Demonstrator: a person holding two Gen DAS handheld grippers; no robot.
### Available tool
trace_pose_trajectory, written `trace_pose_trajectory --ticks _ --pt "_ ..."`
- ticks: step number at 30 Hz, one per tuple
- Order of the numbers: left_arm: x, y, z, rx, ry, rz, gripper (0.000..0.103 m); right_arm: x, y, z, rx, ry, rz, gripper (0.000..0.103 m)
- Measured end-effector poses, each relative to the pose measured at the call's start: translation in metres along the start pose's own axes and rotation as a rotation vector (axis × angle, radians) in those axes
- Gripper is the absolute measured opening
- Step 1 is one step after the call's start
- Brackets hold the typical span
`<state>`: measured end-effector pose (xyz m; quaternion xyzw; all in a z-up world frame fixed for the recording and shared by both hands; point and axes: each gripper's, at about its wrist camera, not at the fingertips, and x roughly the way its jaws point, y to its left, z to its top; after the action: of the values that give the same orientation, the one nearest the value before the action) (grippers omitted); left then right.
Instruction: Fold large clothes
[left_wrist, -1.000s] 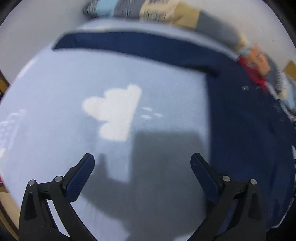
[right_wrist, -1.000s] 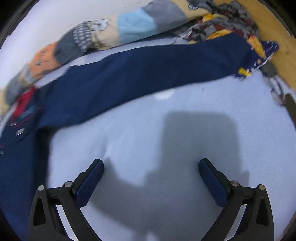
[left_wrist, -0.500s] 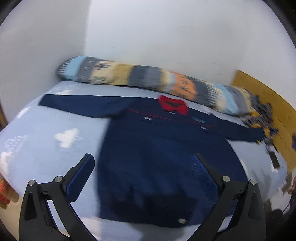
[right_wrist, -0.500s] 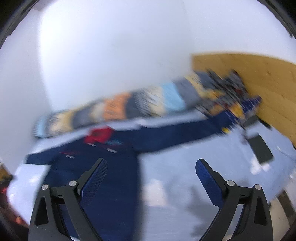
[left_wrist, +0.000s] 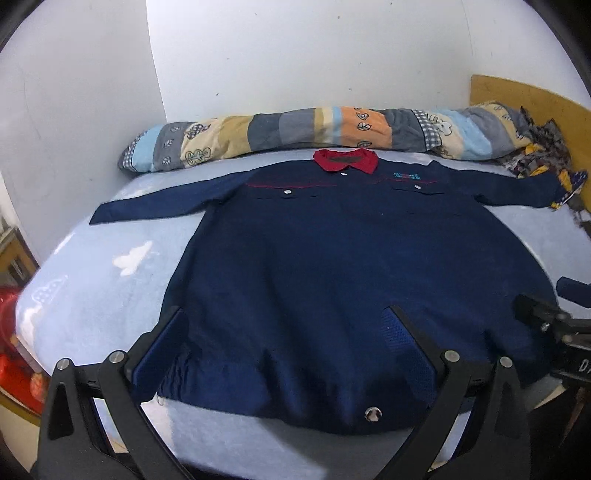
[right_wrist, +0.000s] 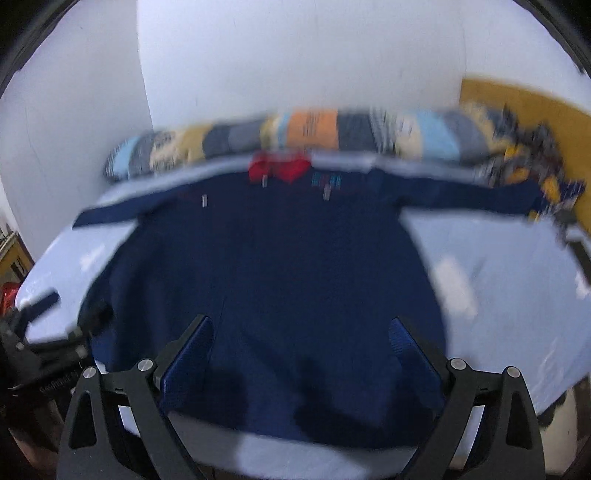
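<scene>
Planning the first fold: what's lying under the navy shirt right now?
The navy shirt lies flat on a light blue sheet with white cloud prints. Whatever sits beneath its body is covered. Both claws are open, holding nothing.

Navy shirt (left_wrist: 332, 266) spread flat on pale blue bed (left_wrist: 92, 295), red collar (left_wrist: 345, 160) far, left claw (left_wrist: 288, 354) wide apart above hem

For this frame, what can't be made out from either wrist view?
- Chest embroidery on the navy shirt: too small in left view, motion-blurred in right.
- Right sleeve cuff: runs under the patterned cloth pile.
- Right gripper in left view: cut off by the frame edge.
</scene>
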<state>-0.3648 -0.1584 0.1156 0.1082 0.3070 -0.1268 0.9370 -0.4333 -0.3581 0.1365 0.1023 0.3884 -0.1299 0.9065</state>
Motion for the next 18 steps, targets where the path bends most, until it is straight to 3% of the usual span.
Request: trace_pose_trajectory --ticks 5,9,18 --pt "0.009 -0.008 0.001 -0.032 0.08 -0.06 0.103 0.0 0.013 0.0 -0.053 -0.042 -0.014 0.095" --pt "0.013 -0.004 0.006 -0.056 0.109 -0.073 0.103 0.01 0.022 0.001 -0.073 -0.014 -0.012 0.095" --pt "0.015 -0.004 0.008 -0.043 0.111 -0.097 0.103 0.014 0.028 0.007 -0.059 -0.004 -0.015 0.096"
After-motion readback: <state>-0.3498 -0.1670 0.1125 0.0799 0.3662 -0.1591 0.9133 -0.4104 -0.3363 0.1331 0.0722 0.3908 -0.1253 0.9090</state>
